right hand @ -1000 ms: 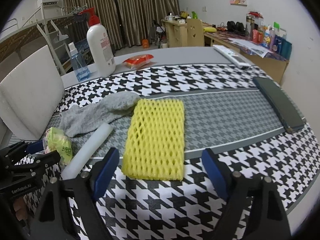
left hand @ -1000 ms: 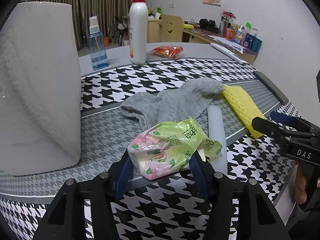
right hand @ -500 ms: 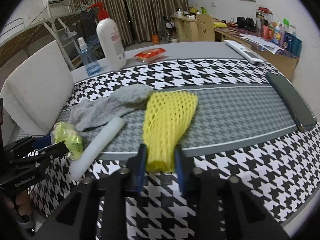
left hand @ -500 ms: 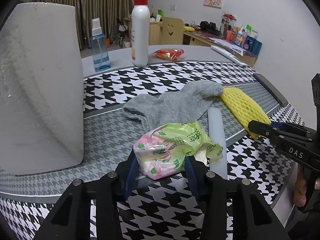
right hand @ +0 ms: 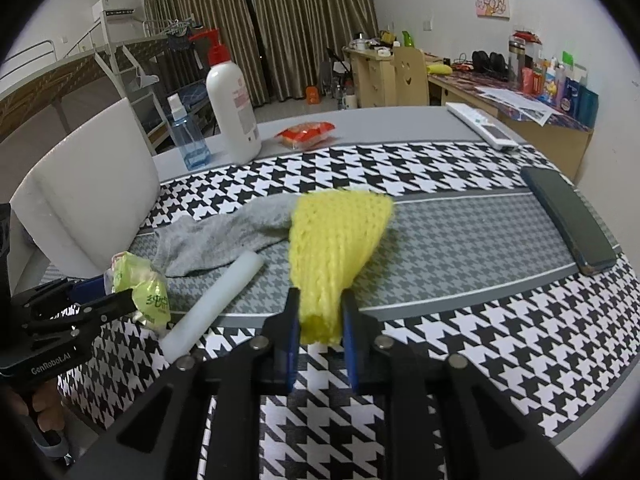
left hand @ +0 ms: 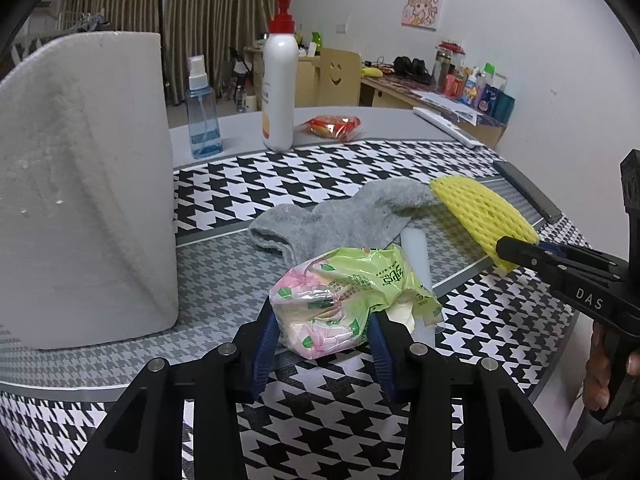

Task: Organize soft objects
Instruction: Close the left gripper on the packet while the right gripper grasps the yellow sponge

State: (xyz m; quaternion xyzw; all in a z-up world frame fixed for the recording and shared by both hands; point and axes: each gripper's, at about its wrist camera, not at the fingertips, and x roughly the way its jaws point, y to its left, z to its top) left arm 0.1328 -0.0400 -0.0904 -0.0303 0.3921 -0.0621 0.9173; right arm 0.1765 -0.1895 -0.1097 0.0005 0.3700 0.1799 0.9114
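Note:
A green and pink tissue pack (left hand: pixel 344 300) sits squeezed between the blue pads of my left gripper (left hand: pixel 322 320), which is shut on it near the table's front edge. My right gripper (right hand: pixel 318 300) is shut on the near end of a yellow foam net (right hand: pixel 336 240), which is bunched narrow there and fans out beyond. A grey sock (left hand: pixel 340 220) lies flat behind both, its toe touching the net (left hand: pixel 480 208). A white foam tube (right hand: pixel 216 300) lies between the two grippers. In the right wrist view the left gripper (right hand: pixel 116 296) holds the pack (right hand: pixel 144 292) at the left.
A paper towel roll (left hand: pixel 80 184) stands close on the left. A pump bottle (left hand: pixel 280 92), a spray bottle (left hand: pixel 202 120) and a red snack pack (left hand: pixel 334 126) are at the back. A dark phone (right hand: pixel 568 220) and a remote (right hand: pixel 480 126) lie right.
My right jaws went from wide open to shut on the yellow net, bunching its near end. My left jaws narrowed onto the tissue pack and squeezed it.

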